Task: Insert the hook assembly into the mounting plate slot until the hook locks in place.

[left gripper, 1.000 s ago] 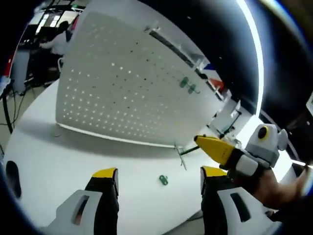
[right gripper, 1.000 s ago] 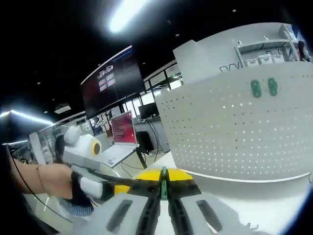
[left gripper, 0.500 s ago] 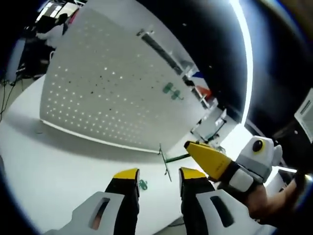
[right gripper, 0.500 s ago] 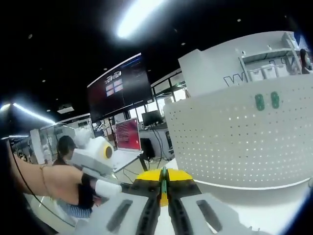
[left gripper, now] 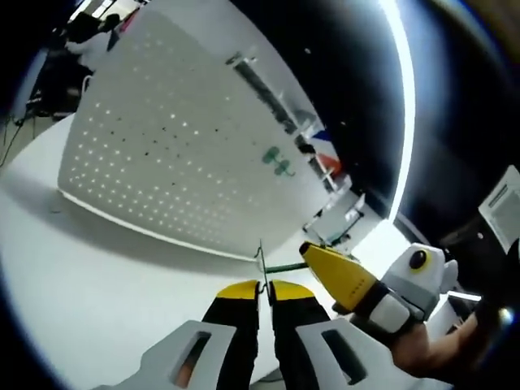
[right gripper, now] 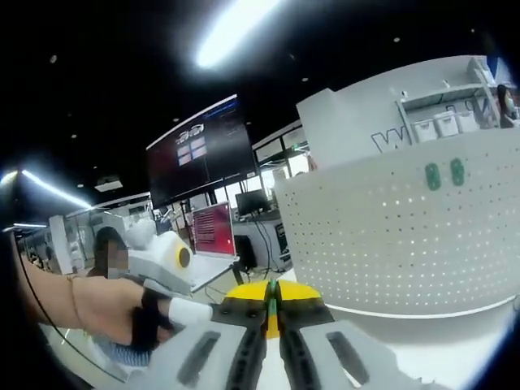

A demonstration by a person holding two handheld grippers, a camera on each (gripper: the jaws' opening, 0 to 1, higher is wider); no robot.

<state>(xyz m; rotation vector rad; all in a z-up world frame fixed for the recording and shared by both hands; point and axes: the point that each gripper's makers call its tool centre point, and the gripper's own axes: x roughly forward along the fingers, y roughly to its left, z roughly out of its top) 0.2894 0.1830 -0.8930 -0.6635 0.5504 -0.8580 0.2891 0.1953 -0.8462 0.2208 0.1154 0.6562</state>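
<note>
A white pegboard mounting plate (left gripper: 171,154) stands upright on the table, with two green pieces (left gripper: 277,163) plugged in near its upper right. In the right gripper view the same plate (right gripper: 390,244) and green pieces (right gripper: 444,174) lie ahead. My right gripper (right gripper: 272,296) is shut on the green hook assembly (right gripper: 273,283). It enters the left gripper view as a yellow-tipped gripper (left gripper: 315,258) holding the green rod (left gripper: 284,266) out sideways. My left gripper (left gripper: 265,289) is shut on the thin metal wire (left gripper: 260,258) at that rod's end, in front of the plate's lower edge.
The white table (left gripper: 89,260) runs out in front of the plate. A person's hand (right gripper: 97,305) holds the left gripper at the left of the right gripper view. Behind stand a large dark screen (right gripper: 199,150), a red monitor (right gripper: 213,230) and a shelf with bins (right gripper: 439,114).
My left gripper's jaws went from wide open to shut on the wire end of the hook assembly. A small green piece on the table is now hidden behind them.
</note>
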